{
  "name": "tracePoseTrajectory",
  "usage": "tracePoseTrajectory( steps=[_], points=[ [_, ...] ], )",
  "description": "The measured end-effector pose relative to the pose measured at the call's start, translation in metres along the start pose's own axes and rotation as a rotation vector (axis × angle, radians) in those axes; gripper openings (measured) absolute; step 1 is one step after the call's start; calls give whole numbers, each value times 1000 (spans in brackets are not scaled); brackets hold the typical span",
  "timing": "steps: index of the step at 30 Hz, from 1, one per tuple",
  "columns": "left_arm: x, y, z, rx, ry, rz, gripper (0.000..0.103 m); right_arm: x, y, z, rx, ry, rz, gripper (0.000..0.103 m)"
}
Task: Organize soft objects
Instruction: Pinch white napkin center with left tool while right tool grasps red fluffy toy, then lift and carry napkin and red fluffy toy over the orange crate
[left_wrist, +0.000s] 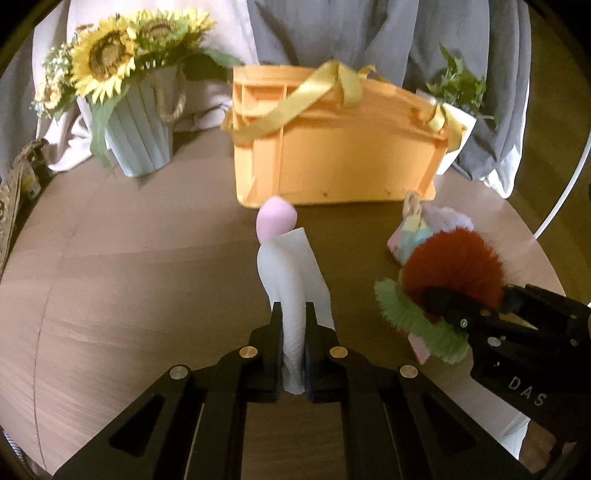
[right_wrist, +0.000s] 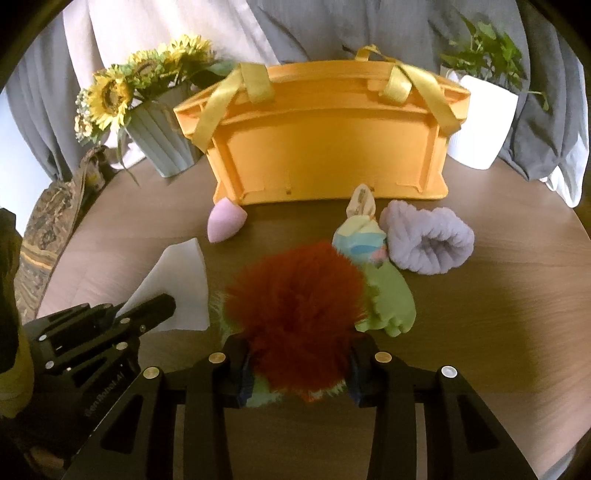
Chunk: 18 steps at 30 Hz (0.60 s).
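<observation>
Left wrist: left gripper (left_wrist: 293, 325) clamped on white cloth (left_wrist: 291, 273), sponge (left_wrist: 275, 221) just past its tip. Right wrist: right gripper (right_wrist: 297, 365) pinching red pompom (right_wrist: 295, 295); only here, purple scrunchie (right_wrist: 430, 240) ahead-right, before basket (right_wrist: 325, 151).

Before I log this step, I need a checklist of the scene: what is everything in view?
White cloth: one, white, pinched in the left gripper.
Fluffy toy: one, dark red with green fringe, clamped in the right gripper.
Sponge: one, pink, on the table before the basket.
Sock: one, pastel, beside the toy.
Plush band: one, lilac, right of the sock.
Basket: one, orange with yellow straps, at the back.
Sunflower pot: one, back left.
Green plant: one, white pot, back right.
Table: one, brown.
Left gripper: black, shut.
Right gripper: black, shut.
</observation>
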<state>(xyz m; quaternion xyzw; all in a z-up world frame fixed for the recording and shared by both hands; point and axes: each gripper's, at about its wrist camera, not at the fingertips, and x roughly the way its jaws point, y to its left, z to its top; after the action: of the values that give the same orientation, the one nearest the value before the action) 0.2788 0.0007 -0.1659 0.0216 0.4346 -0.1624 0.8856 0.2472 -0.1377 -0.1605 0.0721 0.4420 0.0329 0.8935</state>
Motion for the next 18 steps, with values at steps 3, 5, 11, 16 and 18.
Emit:
tracePoseTrajectory(
  steps=[3, 5, 11, 16, 18],
  points=[
    [-8, -1, 6, 0, -21, -7, 10, -8, 0, 5, 2, -22, -3, 39],
    [-13, -2, 11, -2, -42, -2, 10, -14, 1, 9, 4, -38, -5, 39],
    [-31, -4, 25, -2, -99, -10, 10, -30, 2, 20, 7, -93, -13, 39],
    [-44, -3, 36, 3, -149, -15, 10, -42, 2, 30, 7, -141, -24, 39],
    [-50, -4, 41, 7, -169, -19, 10, -47, 2, 33, 5, -159, -30, 39]
  ],
)
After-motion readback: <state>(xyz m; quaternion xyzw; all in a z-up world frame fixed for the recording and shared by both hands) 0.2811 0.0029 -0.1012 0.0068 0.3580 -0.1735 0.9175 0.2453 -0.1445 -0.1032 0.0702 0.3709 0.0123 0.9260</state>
